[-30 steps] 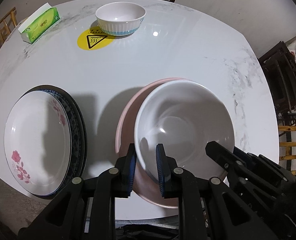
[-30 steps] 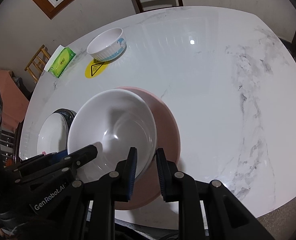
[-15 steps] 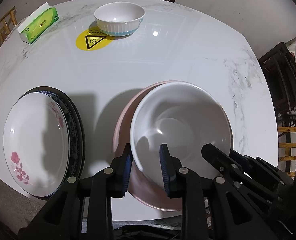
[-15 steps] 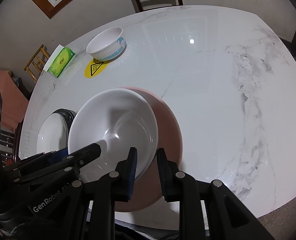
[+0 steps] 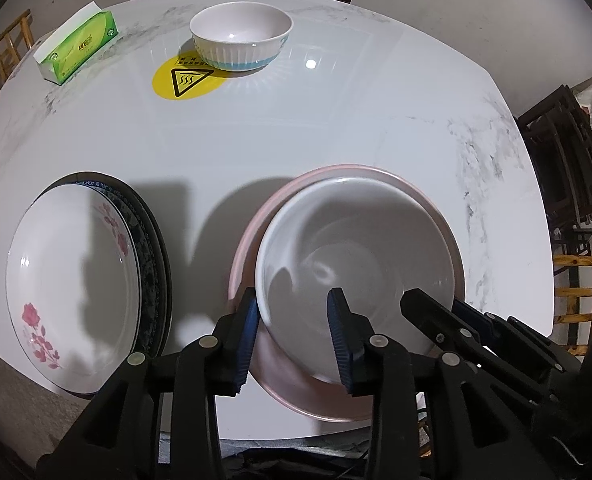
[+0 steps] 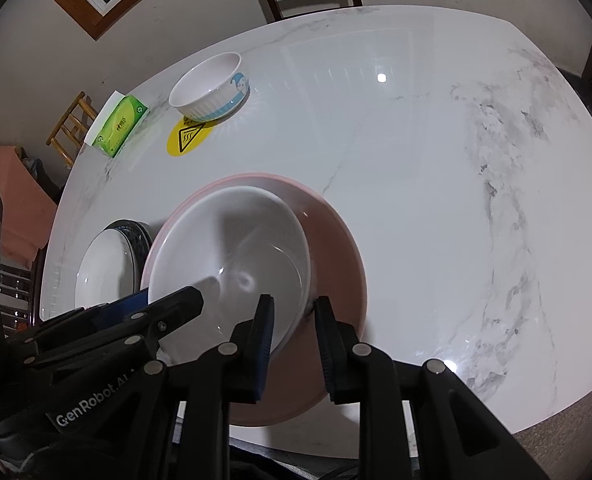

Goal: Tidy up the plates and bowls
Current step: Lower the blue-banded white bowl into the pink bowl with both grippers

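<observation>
The marble-look table [image 5: 336,128] is gleaming, smooth and highly polished, mirroring a ceiling light. The white bowl [image 5: 356,264] and pink plate [image 6: 336,248] are shining like glazed ceramic. The ribbed bowl [image 5: 240,36] is showing fluted, glossy sides. The tissue box [image 5: 77,50] is looking like printed card. The grippers' black arms are looking like matt plastic, studded with metal rivets.
</observation>
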Available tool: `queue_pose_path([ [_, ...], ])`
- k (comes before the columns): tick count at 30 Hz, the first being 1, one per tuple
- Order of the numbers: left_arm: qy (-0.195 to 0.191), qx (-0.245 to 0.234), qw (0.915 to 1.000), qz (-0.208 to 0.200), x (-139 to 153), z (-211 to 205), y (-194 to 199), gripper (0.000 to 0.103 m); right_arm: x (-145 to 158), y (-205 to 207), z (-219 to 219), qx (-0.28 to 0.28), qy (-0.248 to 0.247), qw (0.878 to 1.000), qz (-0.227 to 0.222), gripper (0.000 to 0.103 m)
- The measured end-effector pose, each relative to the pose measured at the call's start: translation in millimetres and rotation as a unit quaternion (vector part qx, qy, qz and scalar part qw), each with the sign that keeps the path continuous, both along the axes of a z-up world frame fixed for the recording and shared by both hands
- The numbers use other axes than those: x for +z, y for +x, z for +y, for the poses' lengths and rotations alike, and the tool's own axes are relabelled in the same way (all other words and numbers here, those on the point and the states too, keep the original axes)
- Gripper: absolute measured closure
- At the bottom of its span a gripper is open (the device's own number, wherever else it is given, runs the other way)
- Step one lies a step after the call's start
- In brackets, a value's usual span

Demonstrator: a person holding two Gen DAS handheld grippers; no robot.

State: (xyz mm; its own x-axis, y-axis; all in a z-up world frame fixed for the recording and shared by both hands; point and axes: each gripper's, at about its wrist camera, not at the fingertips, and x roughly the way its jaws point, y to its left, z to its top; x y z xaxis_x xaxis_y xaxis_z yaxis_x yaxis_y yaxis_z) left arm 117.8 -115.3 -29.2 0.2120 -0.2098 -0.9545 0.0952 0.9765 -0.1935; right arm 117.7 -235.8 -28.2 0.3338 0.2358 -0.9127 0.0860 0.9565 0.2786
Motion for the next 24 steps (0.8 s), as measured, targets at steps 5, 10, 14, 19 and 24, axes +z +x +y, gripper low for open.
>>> queue_pose_path([
  [5,-0.001,0.0,1.0,-0.003,1,1,2,0.065,4,1,-2,-0.001,-0.003,1.0,-0.008,0.08],
  [10,0.002,-0.007,0.9999,-0.012,2,0,3,0.064,6,1,-4,-0.001,0.001,1.0,-0.01,0.08],
  [14,-0.002,-0.012,0.9995,-0.027,7,0,3,0.062,7,0,-6,0.0,-0.001,1.0,-0.014,0.08],
  [19,0.003,-0.02,0.9986,-0.048,13,-2,0,0.059,11,-1,-4,0.002,-0.009,1.0,-0.022,0.08],
  [24,-0.004,-0.024,0.998,-0.058,16,1,-1,0.059,17,-1,-3,0.005,-0.019,0.999,-0.037,0.08],
])
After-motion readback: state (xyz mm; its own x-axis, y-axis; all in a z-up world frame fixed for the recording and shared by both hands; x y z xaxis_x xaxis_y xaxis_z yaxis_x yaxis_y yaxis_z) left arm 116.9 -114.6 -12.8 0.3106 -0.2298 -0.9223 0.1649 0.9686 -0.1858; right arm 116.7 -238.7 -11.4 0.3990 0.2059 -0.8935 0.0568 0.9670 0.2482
